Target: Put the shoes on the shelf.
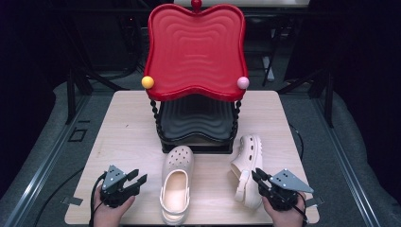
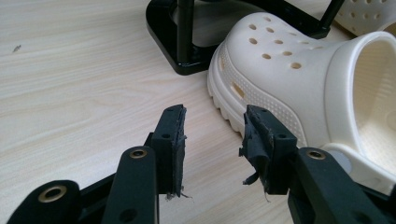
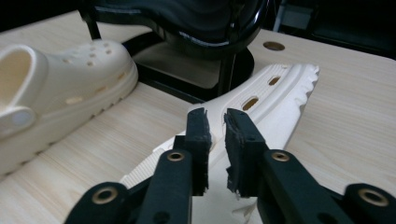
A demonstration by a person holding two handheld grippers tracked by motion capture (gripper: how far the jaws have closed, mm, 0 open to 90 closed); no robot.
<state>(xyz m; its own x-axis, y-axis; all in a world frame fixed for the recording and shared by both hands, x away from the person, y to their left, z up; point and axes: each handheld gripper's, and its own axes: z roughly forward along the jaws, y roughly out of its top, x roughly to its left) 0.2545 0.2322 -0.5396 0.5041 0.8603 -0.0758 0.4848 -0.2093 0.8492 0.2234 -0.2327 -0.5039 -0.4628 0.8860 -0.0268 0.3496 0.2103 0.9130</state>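
Bright even light on the table (image 1: 127,137), dark surroundings, soft shadows, slightly soft focus, no glare

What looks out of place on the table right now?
The right clog lies tipped on its side, ridged sole showing, beside the right tongs, while the left clog sits upright. The black pads on the left tongs look frayed, with shreds hanging off.

— How many clogs on the table (image 1: 127,137)?
— Two cream clogs: one upright (image 1: 176,189), one tipped on its side (image 1: 247,166).
— Trays on the stand?
— Two: a red tray (image 1: 195,49) on top, a black tray (image 1: 196,118) under it.
— Little balls on the red one?
— Three: yellow (image 1: 147,82), pink (image 1: 242,82), red (image 1: 196,4).
— Grippers?
— Two, left (image 1: 135,178) and right (image 1: 259,178).
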